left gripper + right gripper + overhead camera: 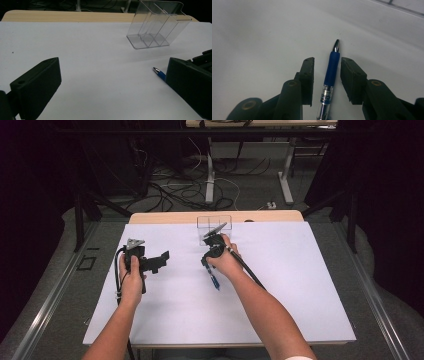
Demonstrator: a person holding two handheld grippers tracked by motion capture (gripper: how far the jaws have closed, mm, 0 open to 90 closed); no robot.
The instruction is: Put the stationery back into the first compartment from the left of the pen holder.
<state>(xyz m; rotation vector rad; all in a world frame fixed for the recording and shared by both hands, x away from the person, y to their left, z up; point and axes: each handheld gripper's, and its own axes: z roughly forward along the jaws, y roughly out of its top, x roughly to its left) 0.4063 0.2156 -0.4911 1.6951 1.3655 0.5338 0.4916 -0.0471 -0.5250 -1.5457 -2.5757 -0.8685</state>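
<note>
The blue pen [332, 72] lies flat on the white table sheet [300, 285], near the middle, with its silver tip pointing away from the right gripper [327, 75]. That gripper is down over it, jaws straddling the blue grip section, narrowed but with a gap on each side: nothing is pinched yet. From above, the pen [214, 281] pokes out below the right hand [225, 262], and the clear plastic organizer [214, 227] stands just beyond, at the far edge of the sheet. The left gripper [150, 262] hovers well to the left, jaws wide apart and holding nothing. For a clean pick, I'd say keep the pads square to the barrel, low enough to catch its widest part, and close evenly so the pen doesn't roll or squirt out sideways. Gripping the rubbery section looks like the safer bet.
</note>
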